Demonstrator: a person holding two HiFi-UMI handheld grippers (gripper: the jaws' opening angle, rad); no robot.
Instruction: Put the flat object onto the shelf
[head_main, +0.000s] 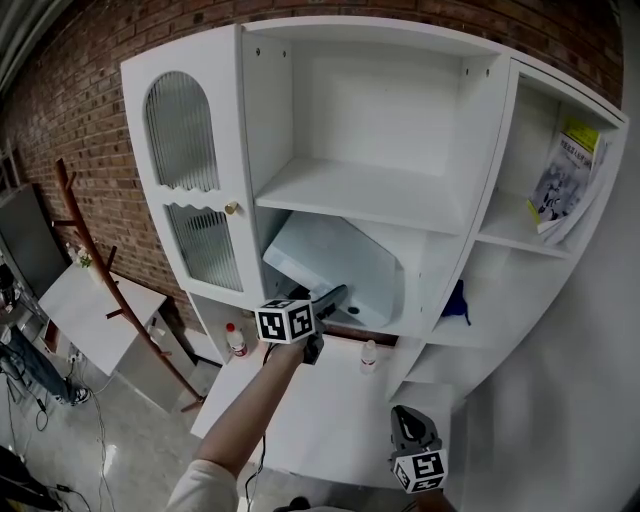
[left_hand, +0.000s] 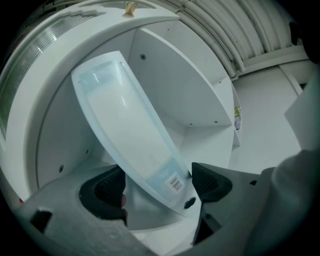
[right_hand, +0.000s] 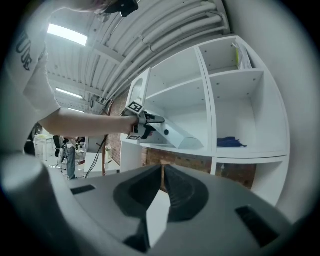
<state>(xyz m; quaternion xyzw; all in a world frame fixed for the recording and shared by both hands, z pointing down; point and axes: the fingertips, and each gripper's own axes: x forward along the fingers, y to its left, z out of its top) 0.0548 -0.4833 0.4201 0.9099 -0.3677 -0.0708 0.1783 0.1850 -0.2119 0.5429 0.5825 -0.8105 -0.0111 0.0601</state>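
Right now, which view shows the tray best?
The left gripper view: the tray fills it, tilted, its barcode label visible. The head view hides part under a shelf board; the right gripper view shows it small.

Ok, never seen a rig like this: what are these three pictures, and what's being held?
No robot: a person holds a two-jaw gripper in each hand. The head view looks down from a camera on the head; the other two views ride on the grippers. The left gripper grips a flat white tray, tilted inside a middle compartment of the white shelf unit. The right gripper hangs low, jaws together, empty. Side compartments hold booklets and a blue cloth.
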